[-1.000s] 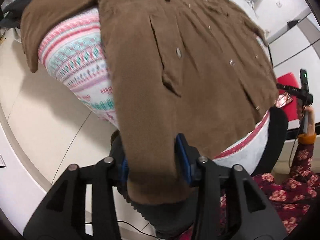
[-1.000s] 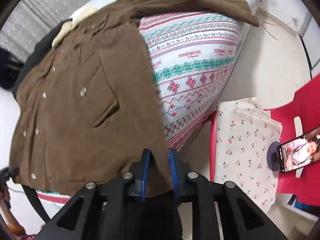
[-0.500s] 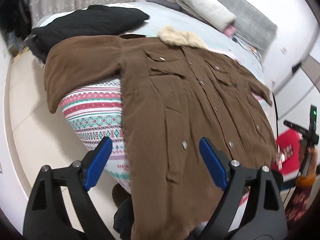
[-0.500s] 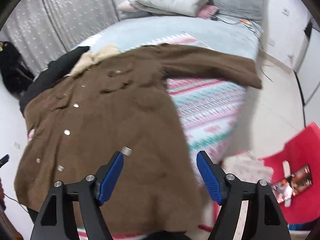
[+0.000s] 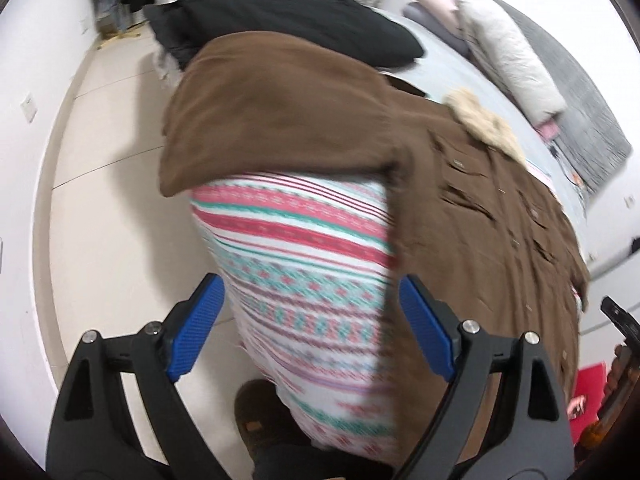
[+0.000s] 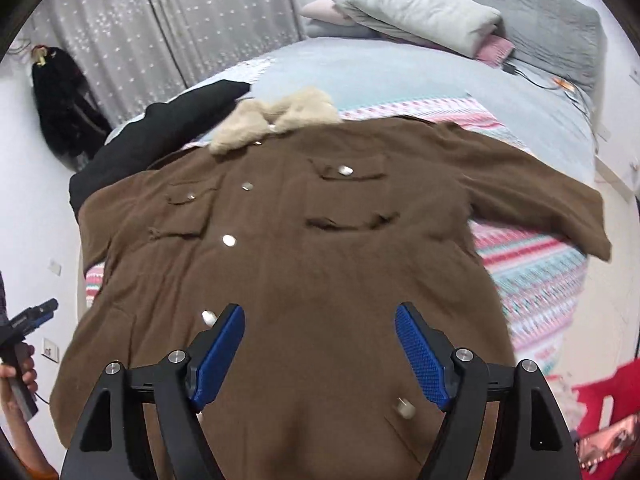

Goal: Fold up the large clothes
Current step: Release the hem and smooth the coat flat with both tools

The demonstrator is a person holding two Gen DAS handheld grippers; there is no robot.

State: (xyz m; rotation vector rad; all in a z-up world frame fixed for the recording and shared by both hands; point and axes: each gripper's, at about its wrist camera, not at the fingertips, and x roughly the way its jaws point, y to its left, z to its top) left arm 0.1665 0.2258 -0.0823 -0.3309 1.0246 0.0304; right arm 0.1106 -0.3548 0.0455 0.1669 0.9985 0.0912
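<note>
Both grippers had let go of the coat (image 6: 320, 264) hem: left gripper (image 5: 310, 326) and right gripper (image 6: 320, 354) jaws had just opened wide, nothing between them. Coat lay flat, front up, on the bed (image 6: 420, 76), long axis near–far, collar (image 6: 276, 118) far.

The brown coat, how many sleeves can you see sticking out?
2. On the brown coat, one sleeve reaches right across the patterned blanket; the other sleeve drapes off the bed's left edge.
</note>
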